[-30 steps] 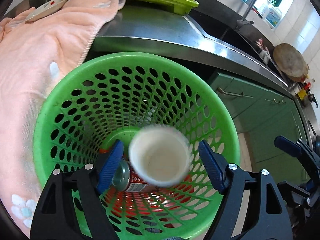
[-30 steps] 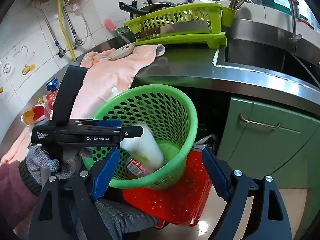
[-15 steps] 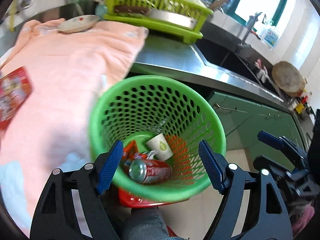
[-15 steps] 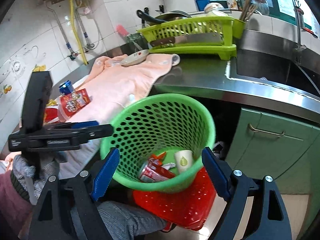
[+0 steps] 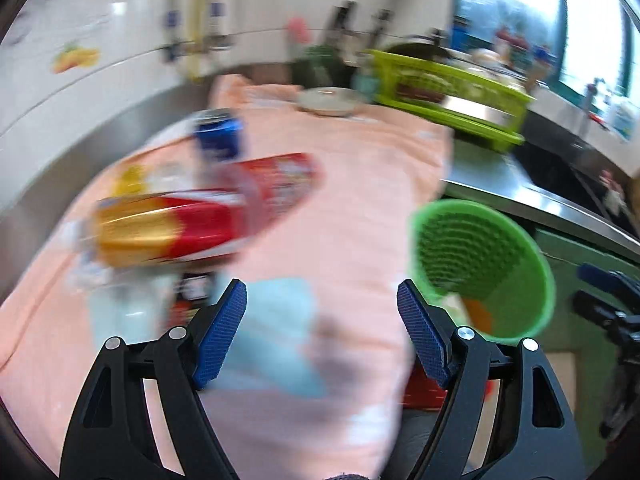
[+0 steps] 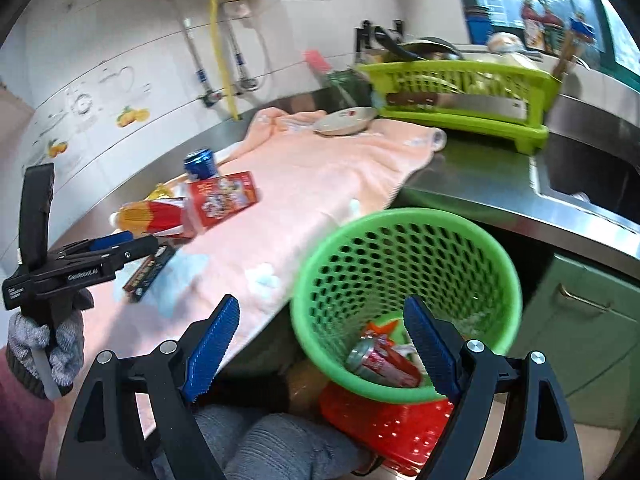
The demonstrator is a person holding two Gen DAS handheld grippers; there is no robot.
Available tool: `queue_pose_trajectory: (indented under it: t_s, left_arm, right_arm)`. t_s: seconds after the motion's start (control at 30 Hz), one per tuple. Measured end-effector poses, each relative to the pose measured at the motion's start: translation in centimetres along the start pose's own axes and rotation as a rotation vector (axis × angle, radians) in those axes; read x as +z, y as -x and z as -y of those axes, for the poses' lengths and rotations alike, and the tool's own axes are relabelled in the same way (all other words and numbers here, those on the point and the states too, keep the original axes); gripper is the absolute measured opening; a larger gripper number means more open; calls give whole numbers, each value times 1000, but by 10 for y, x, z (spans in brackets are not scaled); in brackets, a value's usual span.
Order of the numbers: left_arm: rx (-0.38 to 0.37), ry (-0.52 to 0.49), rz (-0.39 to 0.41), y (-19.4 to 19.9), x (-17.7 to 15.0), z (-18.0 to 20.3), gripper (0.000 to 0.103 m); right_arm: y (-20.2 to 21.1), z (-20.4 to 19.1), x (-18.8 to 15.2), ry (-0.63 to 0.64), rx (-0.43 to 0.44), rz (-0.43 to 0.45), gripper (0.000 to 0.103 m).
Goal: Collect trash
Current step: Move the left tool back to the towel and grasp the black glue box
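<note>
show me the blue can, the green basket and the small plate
blue can (image 6: 201,163), right wrist view, on its side wall
green basket (image 6: 404,216), right wrist view, on its far rim
small plate (image 6: 345,121), right wrist view, on its centre

On the towel the near and middle stretch lies bare, open to a reach. Along its far left side stand a blue can, a red box and a red-yellow packet, close together. A dark packet lies nearer. The basket mouth is open above, beside the counter edge.
</note>
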State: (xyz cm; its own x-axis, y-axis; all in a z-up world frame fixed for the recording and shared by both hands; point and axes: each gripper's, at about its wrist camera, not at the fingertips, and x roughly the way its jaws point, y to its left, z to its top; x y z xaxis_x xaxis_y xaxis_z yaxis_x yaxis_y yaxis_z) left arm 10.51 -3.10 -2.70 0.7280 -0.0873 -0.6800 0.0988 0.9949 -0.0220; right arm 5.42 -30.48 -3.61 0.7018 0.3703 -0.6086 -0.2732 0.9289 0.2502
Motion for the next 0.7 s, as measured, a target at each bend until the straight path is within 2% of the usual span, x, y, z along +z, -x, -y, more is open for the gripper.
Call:
queue_pose_trajectory:
  t_s: [0.2,0.43,0.7]
  left_arm:
    - [87,98,-17,-2,-12,-61,77]
    - [71,120,-86,-32,-22,-77,72]
    - [101,128,-130,-57,-29,-85,71]
  right_arm:
    - [-12,-25,3,39,54,-14,81]
    - [-24,-41,3,67,86,-40,81]
    - [-43,-52,0,91,107,-88,81]
